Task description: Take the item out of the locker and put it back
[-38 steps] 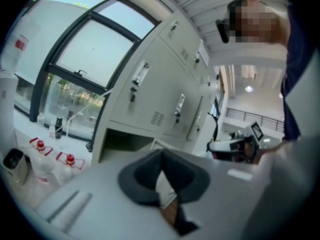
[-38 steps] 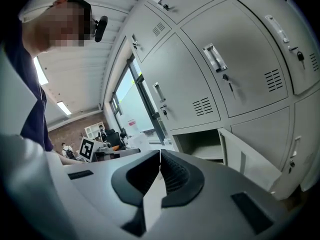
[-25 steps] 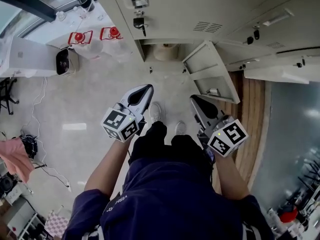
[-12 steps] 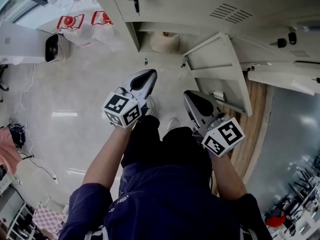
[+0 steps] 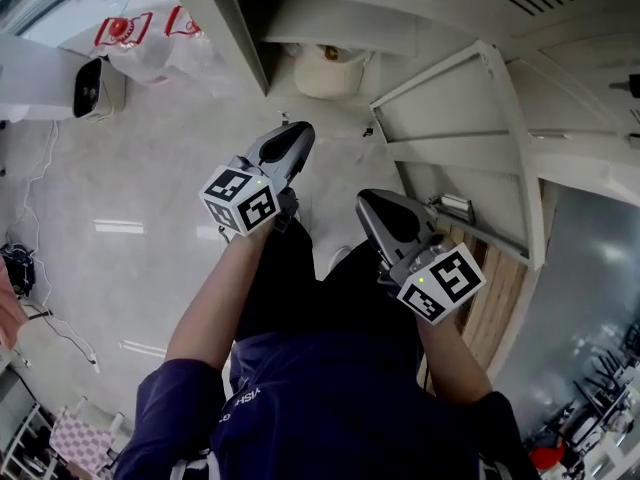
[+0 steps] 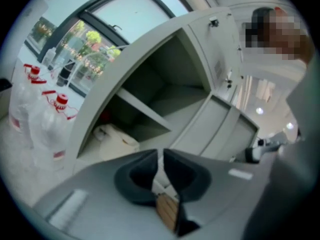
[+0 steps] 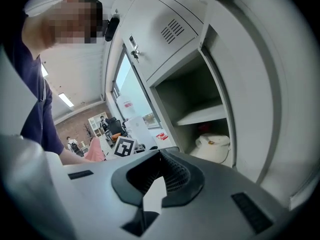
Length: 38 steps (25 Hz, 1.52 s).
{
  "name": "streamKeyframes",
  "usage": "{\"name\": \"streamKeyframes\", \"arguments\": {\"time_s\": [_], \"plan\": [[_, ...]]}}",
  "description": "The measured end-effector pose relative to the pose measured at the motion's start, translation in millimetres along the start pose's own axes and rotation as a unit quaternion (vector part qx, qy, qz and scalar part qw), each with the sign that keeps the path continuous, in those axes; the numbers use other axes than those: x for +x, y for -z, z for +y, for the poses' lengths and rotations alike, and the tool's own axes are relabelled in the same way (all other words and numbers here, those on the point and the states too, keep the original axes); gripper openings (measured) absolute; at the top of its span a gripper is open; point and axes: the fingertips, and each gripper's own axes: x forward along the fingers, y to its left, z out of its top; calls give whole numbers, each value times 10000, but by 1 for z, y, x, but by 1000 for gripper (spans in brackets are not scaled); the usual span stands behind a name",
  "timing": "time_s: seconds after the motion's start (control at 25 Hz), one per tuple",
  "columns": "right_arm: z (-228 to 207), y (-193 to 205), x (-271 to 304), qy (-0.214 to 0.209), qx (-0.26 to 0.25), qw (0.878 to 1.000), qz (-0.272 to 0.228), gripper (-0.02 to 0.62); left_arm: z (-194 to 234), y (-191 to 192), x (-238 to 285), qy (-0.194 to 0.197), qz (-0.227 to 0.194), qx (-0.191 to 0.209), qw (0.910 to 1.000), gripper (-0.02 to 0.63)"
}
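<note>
My left tool (image 5: 293, 138) has just been opening slightly, with nothing between its jaws. My right tool (image 5: 372, 206) is clenched, empty. The item (image 5: 325, 68) sits in the open locker (image 5: 243, 38).

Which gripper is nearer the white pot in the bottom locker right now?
Left. The left gripper points at the white pot just short of the locker opening, its empty jaws just opening. The right gripper sits farther back, beside the open door.
</note>
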Motion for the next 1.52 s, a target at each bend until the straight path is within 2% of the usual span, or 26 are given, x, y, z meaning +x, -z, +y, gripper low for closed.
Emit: {"name": "streamKeyframes", "arguments": {"time_s": [0.2, 0.48, 0.72, 0.92, 1.16, 1.52], "plan": [[-15, 39, 16, -211, -19, 9998, 50, 8, 34, 27, 26, 8, -121, -528, 9985, 57], [-33, 93, 39, -409, 61, 9991, 70, 8, 73, 60, 51, 138, -304, -1220, 9920, 94], [-47, 122, 52, -574, 58, 9983, 6, 8, 91, 75, 72, 357, -506, -1803, 9817, 106], [-60, 139, 59, -672, 0, 9977, -115, 8, 101, 81, 84, 526, -740, -2330, 9682, 106], [-72, 155, 60, -703, -51, 9973, -186, 8, 104, 80, 95, 563, -902, -2466, 9633, 106], [-80, 166, 59, -757, -121, 9966, -293, 8, 108, 69, 108, 679, -1107, -2934, 9471, 104]]}}
